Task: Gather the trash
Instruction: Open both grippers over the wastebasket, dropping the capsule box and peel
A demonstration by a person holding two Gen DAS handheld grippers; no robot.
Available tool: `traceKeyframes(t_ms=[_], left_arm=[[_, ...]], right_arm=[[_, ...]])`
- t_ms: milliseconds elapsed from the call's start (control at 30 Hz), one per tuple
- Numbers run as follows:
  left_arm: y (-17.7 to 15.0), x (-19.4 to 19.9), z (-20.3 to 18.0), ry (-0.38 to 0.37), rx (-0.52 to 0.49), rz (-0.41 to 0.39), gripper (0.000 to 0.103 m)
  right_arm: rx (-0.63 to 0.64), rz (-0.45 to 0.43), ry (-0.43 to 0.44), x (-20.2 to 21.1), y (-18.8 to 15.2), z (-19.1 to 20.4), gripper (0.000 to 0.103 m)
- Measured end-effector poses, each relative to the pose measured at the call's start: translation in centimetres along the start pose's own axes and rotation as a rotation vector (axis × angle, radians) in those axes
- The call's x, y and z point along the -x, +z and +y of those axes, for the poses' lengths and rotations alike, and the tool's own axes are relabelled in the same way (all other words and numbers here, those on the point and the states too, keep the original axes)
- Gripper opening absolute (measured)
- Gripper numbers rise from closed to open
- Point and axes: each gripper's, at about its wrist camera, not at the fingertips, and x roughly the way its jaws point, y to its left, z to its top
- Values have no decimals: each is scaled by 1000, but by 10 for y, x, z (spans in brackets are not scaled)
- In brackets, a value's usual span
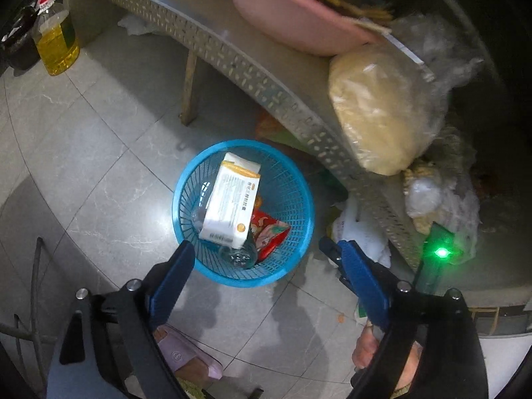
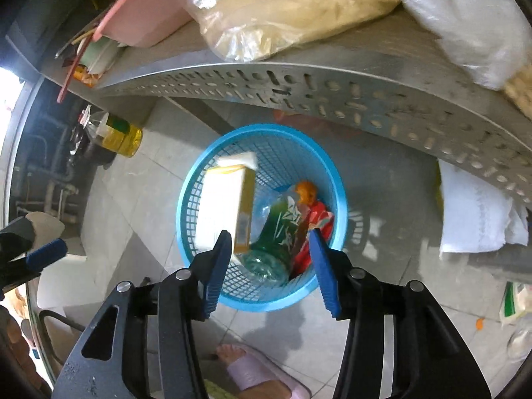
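A blue mesh basket [image 1: 301, 179] [image 2: 339, 196] stands on the tiled floor beside a metal shelf. In it lie a white and yellow box [image 1: 229, 202] [image 2: 221, 206], a red wrapper [image 1: 271, 232] [image 2: 321, 224] and a clear bottle [image 1: 238, 256] with a green label and an orange cap [image 2: 284, 229]. My left gripper [image 1: 256, 247] hangs open above the basket's near rim, with nothing between its fingers. My right gripper [image 2: 270, 232] is open over the basket too. The bottle shows between its pads but lies below them, untouched. One left finger [image 2: 46, 252] shows at the right wrist view's left edge.
The perforated metal shelf [image 1: 232, 60] [image 2: 299, 89] carries a pink board [image 1: 292, 16], a bag of pale noodles [image 1: 379, 109] and plastic bags. A yellow oil bottle [image 1: 56, 46] [image 2: 123, 134] stands on the floor. A foot in a pink slipper [image 2: 256, 370] is near me. White cloth [image 2: 475, 216] lies under the shelf.
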Motion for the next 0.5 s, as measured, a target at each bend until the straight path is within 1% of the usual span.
traceKeyframes(t_ms=[200,300,367,433,500], left_arm=[[-28,56,-6,-35,-27,-74,88],[-48,92,-9,-41,-46,-135,88],[-68,120,-11,-44,-65,-192,88],[-88,145,-9,-34,-81,-249,88],[-110,170,-3,-18,-85,-306,88]], right_arm=[[54,-25,22,20,-16,11,47],[74,-34,42,32,-23,17,47],[112,-38,54,43,-32,27,47],[168,-42,55,51,-42,39,49],[232,-44,68,61,-53,55,54]])
